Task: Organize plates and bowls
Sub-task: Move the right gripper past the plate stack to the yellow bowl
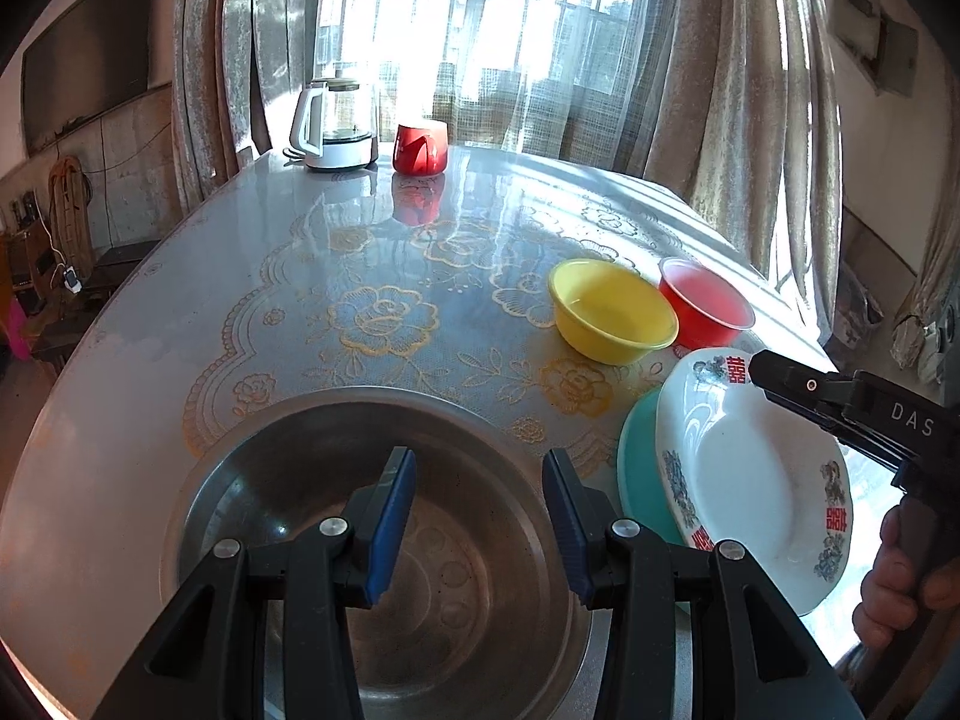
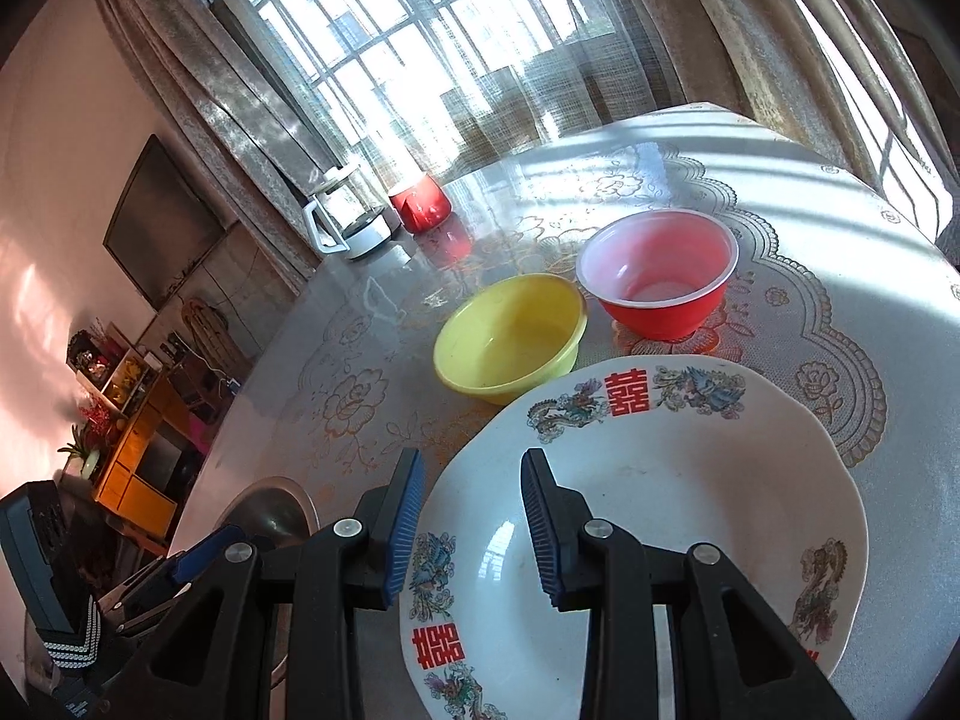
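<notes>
A glossy worktop (image 1: 252, 300) with a gold flower pattern stretches toward a bright curtained window, where a kettle (image 1: 333, 123) and a red cup (image 1: 420, 147) stand at the far edge. Nearest the camera sits a wide metal basin (image 1: 480, 570), and the left gripper (image 1: 477, 516) hangs above its hollow with its jaws spread and nothing between them. To the right, a white plate (image 2: 690, 468) with red characters and dragon prints lies tilted on a teal plate (image 1: 639, 474), only an edge of which shows. The right gripper (image 2: 474, 525) is set astride the white plate's near rim, one pad outside and one over the plate's face; whether the pads press on the rim cannot be told. Beyond the plates a yellow bowl (image 2: 510, 339) and a red bowl (image 2: 660, 276) stand side by side, nearly touching. The risk from here looks plain: a glazed rim gripped thinly could slide from the pads and knock against the teal plate, or a swing of the plate could strike the yellow bowl close behind.
</notes>
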### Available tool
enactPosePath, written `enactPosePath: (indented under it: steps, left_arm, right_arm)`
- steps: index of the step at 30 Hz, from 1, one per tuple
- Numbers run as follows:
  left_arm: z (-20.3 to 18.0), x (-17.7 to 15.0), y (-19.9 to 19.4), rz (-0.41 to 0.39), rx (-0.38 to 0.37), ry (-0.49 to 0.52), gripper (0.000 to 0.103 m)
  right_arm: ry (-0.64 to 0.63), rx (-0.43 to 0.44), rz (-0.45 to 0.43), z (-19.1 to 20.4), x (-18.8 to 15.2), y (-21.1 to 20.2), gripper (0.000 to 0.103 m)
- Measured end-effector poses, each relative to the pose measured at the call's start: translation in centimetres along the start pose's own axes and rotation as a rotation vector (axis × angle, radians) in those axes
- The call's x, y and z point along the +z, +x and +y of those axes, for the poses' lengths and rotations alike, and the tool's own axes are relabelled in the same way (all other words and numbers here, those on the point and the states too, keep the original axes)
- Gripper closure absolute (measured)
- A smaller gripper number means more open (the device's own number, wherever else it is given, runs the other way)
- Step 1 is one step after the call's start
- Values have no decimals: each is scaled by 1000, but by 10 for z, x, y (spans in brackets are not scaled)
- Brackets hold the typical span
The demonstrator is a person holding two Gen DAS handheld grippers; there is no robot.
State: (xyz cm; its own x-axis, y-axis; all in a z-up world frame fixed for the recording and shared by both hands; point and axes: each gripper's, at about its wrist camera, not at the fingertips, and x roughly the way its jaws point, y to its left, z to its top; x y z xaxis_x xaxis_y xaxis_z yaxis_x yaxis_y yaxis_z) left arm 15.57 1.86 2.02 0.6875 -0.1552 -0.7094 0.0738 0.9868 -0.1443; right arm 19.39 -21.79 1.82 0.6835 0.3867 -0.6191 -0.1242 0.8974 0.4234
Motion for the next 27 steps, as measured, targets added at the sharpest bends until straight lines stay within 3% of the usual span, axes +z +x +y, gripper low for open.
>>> enactPosePath:
  steps: [4,11,15,21,27]
  left_arm:
    - [-2,5,6,31,-46,-16,58]
    - [-4,11,11,14,-51,-23,58]
    - [-5,15,15,13,-47,-38,47]
    - [-10,24,24,14,-37,-15,47]
    - [-8,40,39,56,-90,-69,61]
  right_arm:
    - [6,-20,-10,-6,10,0,69]
    - [2,-47,0,-10,26,11,72]
    - [11,-60,24,-13,31,23,73]
    - [11,-75,36,-14,36,33,73]
    - [28,-80,55,-18,48,47,73]
